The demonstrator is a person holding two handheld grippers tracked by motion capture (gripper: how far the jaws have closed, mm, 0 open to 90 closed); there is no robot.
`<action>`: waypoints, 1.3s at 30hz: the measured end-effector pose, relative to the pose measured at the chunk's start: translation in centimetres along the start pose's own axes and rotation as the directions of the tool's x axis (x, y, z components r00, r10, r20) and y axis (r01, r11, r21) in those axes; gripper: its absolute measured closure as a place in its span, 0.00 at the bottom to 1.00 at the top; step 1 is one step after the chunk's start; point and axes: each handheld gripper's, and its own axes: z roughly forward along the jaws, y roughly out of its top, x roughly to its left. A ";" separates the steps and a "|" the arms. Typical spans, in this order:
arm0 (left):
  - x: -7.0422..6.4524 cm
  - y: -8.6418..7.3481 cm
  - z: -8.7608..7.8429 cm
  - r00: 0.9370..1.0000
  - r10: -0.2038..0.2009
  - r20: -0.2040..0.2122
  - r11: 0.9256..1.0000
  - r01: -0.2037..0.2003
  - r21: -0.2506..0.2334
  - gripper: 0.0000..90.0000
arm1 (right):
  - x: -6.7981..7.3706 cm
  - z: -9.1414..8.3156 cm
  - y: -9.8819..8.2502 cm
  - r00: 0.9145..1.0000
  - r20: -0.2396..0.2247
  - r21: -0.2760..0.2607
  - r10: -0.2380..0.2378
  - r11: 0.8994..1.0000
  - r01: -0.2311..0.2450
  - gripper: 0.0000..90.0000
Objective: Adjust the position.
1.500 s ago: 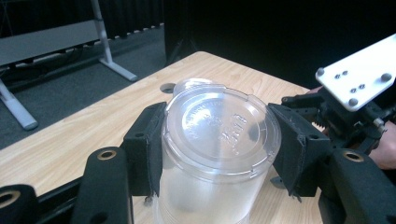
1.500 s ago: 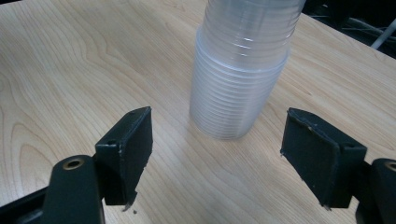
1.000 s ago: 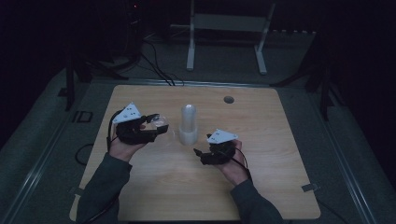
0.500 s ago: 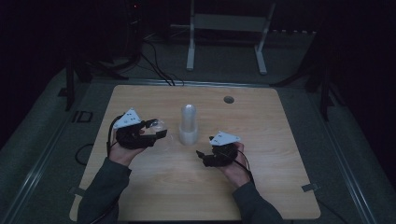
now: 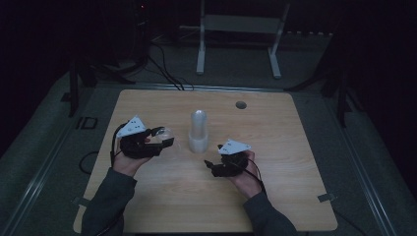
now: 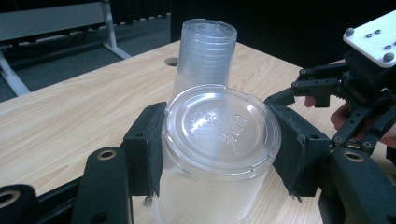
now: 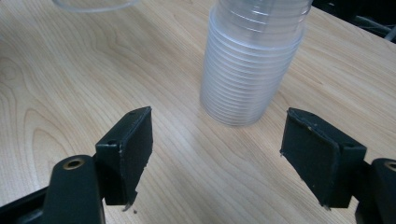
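Holding a single clear cup (image 6: 219,154) in my left gripper (image 6: 219,140), I have both pads pressed against its sides, its base turned toward the camera that rides on that hand. So the cup lies on its side in my grip, its long axis pointing away from me toward the stack (image 6: 205,56) of nested cups that stands upright near the middle of the table (image 5: 295,196). In the high view the left gripper (image 5: 160,142) hovers just left of the stack (image 5: 198,132), apart from it, with the cup (image 5: 164,137) faintly visible between the jaws.

My right gripper (image 7: 217,154) is empty — its jaws stand spread wide with bare wood between them. The stack (image 7: 254,60) rises straight ahead of those jaws and a little beyond them, not yet between the pads. From above, the right gripper (image 5: 216,164) sits just below and right of the stack's foot, pointing at it.

What matters next, as I judge it, is that the stack's axis is vertical while my right jaws open level, so they can close round its lower rings by sliding forward. The right hand is the nearer one to the base; the left, being full, is better placed to carry its cup away — or set it down clear of the stack.
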 end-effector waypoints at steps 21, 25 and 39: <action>-0.4 -0.8 0.5 0.997 0.007 0.072 1.000 -0.007 -0.013 0.46 | 0.8 0.4 1.8 0.995 -0.099 -0.071 -0.019 0.997 0.012 0.28; -0.5 -0.9 0.6 0.996 0.012 0.086 1.000 -0.011 -0.013 0.46 | 1.2 0.5 2.3 0.992 -0.117 -0.083 -0.037 0.996 0.027 0.28; -0.6 -0.9 0.4 0.990 -0.006 0.143 0.999 0.014 -0.052 0.46 | 1.3 0.7 3.2 0.983 -0.177 -0.129 -0.038 0.992 0.015 0.28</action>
